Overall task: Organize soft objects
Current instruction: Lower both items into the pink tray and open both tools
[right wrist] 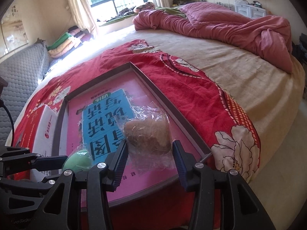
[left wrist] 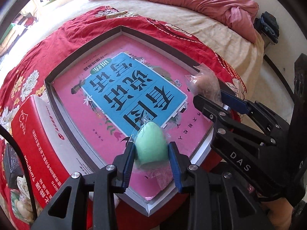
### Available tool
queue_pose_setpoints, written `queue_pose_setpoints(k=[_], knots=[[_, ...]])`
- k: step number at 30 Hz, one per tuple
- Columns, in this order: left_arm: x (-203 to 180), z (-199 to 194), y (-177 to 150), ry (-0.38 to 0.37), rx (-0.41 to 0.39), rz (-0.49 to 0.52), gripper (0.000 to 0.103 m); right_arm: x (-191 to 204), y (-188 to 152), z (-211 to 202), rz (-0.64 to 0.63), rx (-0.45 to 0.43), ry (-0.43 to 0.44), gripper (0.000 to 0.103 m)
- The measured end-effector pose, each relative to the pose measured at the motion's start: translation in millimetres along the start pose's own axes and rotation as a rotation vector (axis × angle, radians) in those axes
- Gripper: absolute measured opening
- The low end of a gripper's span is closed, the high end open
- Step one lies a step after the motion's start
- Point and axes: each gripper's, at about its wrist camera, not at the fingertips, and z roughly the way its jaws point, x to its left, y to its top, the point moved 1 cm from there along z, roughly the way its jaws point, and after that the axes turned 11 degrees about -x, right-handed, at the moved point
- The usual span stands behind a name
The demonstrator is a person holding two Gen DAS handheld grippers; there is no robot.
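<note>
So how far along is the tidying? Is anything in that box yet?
Nothing soft lies in the shallow box yet; only a pink book lines its bottom. In hand: the left gripper clamps a wrapped green sponge, and the right gripper holds a wrapped brownish sponge, both over the box. Left to do: set both down inside and release.

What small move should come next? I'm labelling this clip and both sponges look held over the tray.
Probably lower both a little further, then open. The left gripper is shut on the green sponge, the right gripper on the tan sponge, both bagged and over the pink book in the tray.
</note>
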Motion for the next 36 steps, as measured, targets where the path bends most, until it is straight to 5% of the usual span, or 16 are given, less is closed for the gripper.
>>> queue_pose_setpoints(k=[8,22,36], knots=[[1.5,2.7,-1.3,0.008,0.011,-0.004,0.037,-4.3,-1.1,0.9,0.015,0.006,-0.007,0.051],[-2.1,1.5,-3.9,0.018,0.01,0.023,0.039,-12.5,2.8,-19.6,0.064,-0.085,0.002,0.067],[4.0,-12.2,-3.3,0.015,-0.025,-0.001,0.054,-19.4,8.8,-33.9,0.071,-0.161,-0.048,0.075]])
